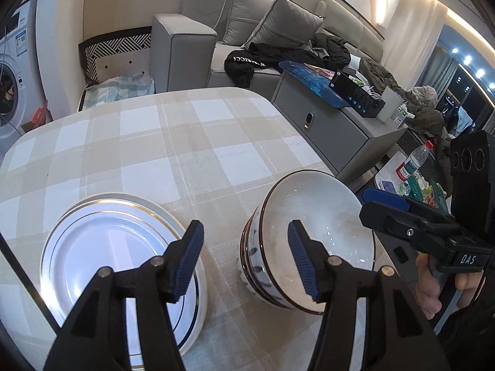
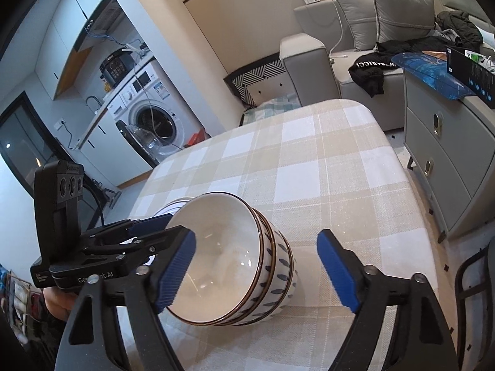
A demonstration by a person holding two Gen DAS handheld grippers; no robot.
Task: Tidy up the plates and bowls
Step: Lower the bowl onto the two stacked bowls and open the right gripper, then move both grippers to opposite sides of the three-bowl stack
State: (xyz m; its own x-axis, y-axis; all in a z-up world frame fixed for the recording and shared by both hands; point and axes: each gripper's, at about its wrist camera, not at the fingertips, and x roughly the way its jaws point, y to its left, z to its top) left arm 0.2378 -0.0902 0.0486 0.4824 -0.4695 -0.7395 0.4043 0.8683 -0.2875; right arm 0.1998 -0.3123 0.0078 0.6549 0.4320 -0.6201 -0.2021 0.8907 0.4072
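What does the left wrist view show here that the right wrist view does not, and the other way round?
Only the left wrist view shows the stack of white plates in full, a water bottle and the right gripper from the side. Only the right wrist view shows the pressure cooker on the washing machine and the left gripper from the side. Both show the stack of bowls on the checked tablecloth, the sofa, and both grippers open, gripping nothing.
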